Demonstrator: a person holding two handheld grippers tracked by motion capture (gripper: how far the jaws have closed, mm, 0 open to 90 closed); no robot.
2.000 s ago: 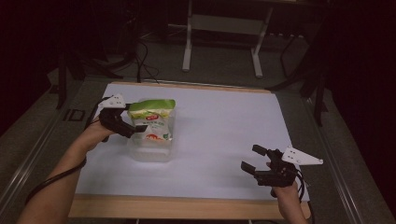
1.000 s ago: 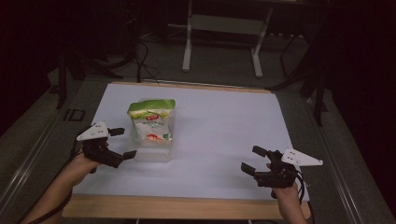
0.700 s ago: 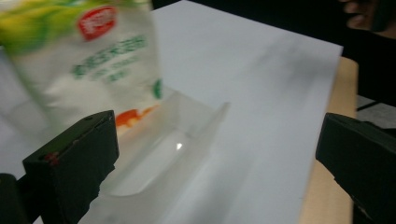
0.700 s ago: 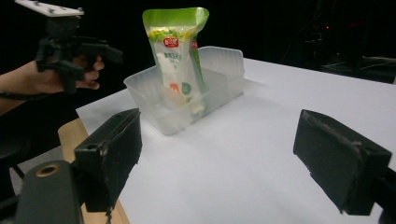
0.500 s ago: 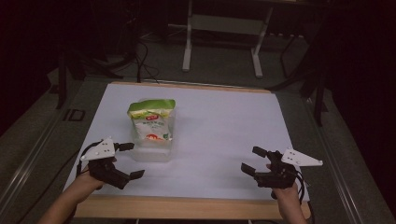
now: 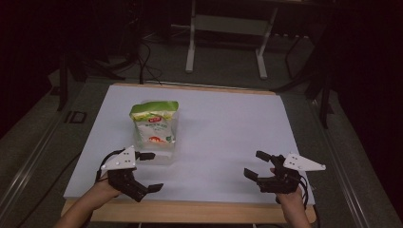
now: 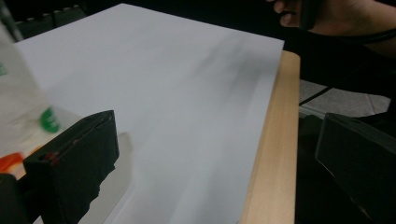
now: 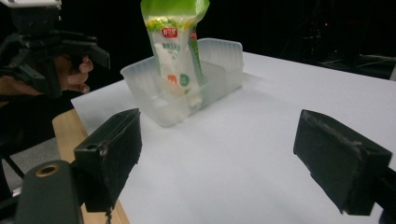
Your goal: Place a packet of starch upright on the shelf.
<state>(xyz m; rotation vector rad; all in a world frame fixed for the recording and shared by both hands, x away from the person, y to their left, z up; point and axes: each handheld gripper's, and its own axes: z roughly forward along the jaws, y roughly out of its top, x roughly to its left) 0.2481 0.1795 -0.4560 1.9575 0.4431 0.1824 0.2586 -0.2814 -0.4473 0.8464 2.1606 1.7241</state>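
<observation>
A green and white snack bag [image 6: 153,122] stands upright in a clear plastic tub [image 6: 164,154] on the left half of the white table sheet [image 6: 228,118]. My left gripper [image 6: 153,172] is open just in front of the tub, near the front edge, holding nothing. My right gripper [image 6: 254,164] rests open at the front right, also holding nothing. In the right gripper view the bag [image 8: 175,42] leans in the tub [image 8: 219,70] beyond my wide jaws, and the left gripper [image 8: 46,42] is at the far left. In the left gripper view the bag [image 7: 18,107] is blurred at the left edge.
A wooden strip [image 6: 199,211] runs along the table's front edge. White metal stand legs [image 6: 225,28] and cables lie on the dark floor behind the table. A hand [image 7: 327,14] with the other gripper is at the top right of the left gripper view.
My left gripper has let go of the bag's top and pulled back toward the front left edge, open. The bag stays upright in the tub. The right gripper has not moved.
</observation>
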